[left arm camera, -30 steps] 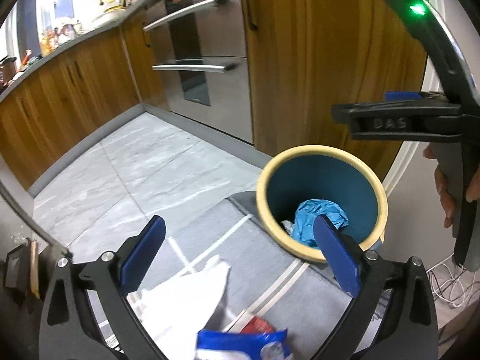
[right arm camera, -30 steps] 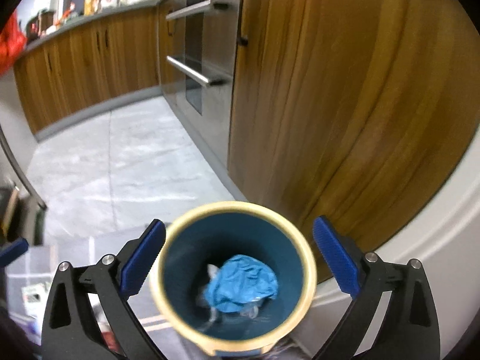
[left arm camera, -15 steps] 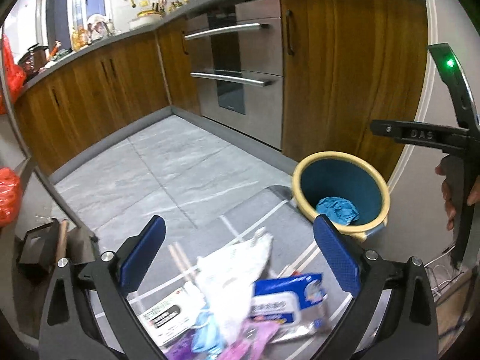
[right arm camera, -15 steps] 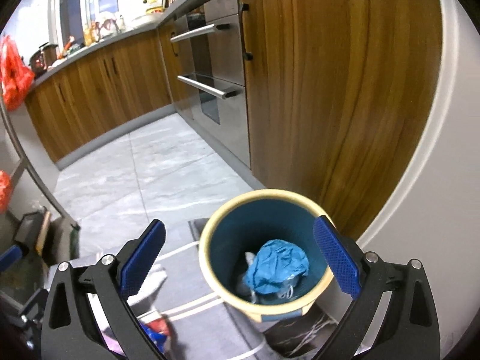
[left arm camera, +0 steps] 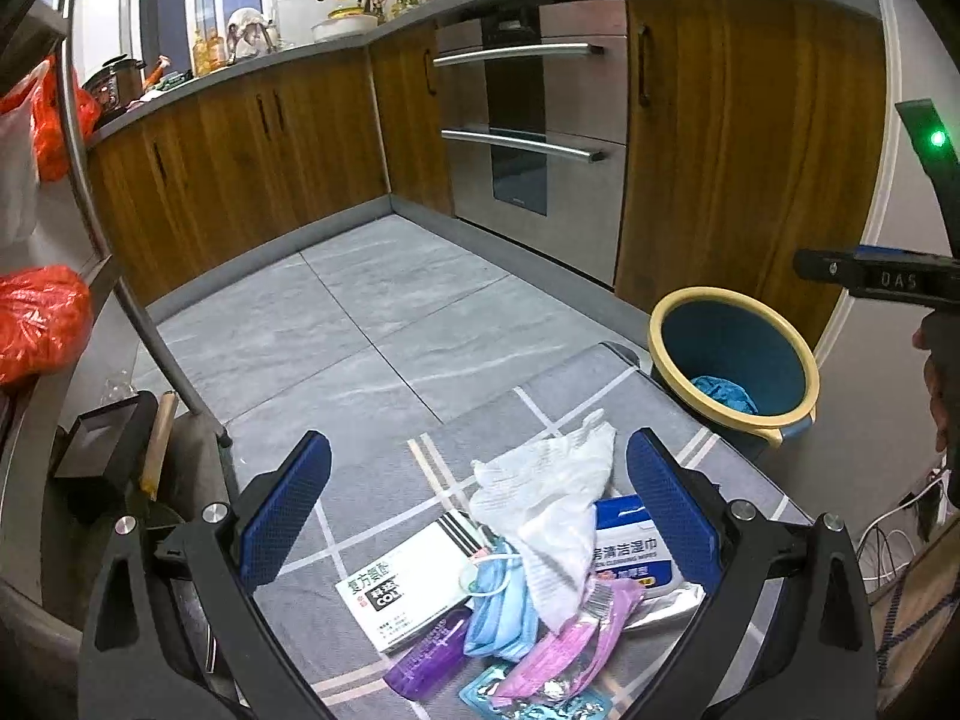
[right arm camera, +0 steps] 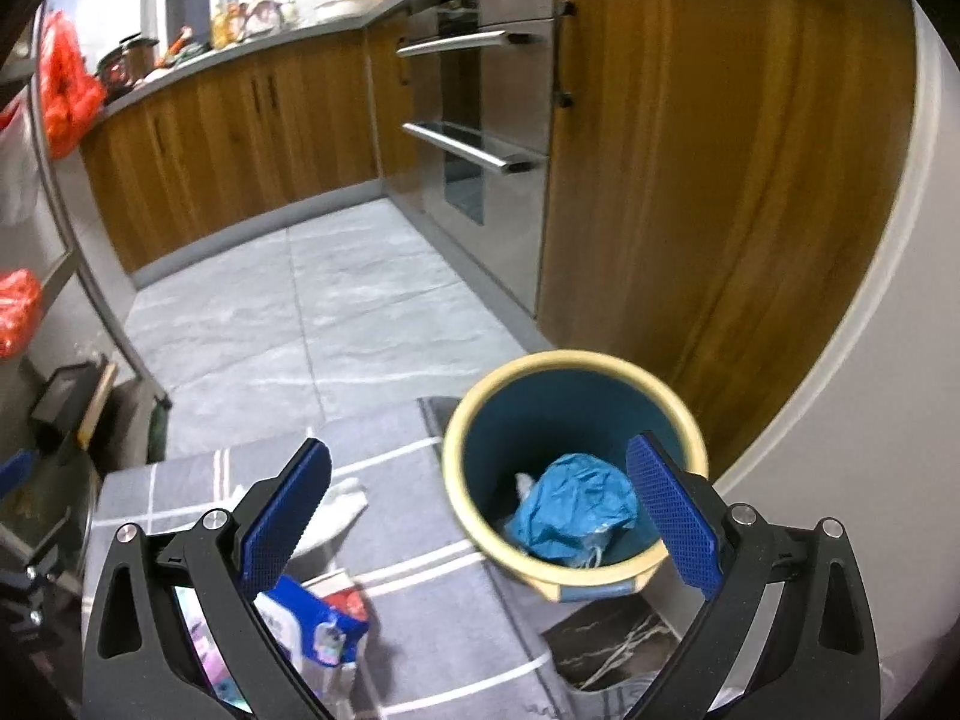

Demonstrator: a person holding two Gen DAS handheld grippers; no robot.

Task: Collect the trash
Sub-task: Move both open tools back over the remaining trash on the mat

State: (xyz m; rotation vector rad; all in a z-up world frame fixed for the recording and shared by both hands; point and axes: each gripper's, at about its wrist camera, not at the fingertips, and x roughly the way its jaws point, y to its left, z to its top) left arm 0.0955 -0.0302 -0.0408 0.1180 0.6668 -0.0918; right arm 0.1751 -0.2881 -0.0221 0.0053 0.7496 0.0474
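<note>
A: What's different from 1 second back?

B: Both grippers have pulled away from the bin [left arm camera: 733, 360]. The left gripper [left arm camera: 477, 513] was right over its rim; now it hangs above the pile of litter on the grey mat [left arm camera: 384, 480], with the bin well off to its far right. The right gripper [right arm camera: 477, 513] has backed up too, so the bin sits lower right in its view instead of directly beneath.

A: Jaws?

B: Both spread wide, nothing between the pads.

A: So the drop is done?

B: Looks that way. The crumpled blue bag [right arm camera: 573, 513] lies in the bin, with something pale beside it. Nearer than the bin, the mat holds the white tissue [left arm camera: 549, 495], the white box [left arm camera: 405, 591], the wipes pack [left arm camera: 633, 546], the blue mask [left arm camera: 501, 606] and the purple wrappers [left arm camera: 576, 642]

A: Next?

B: Probably the left gripper goes down on the tissue, since it lies on top
</note>
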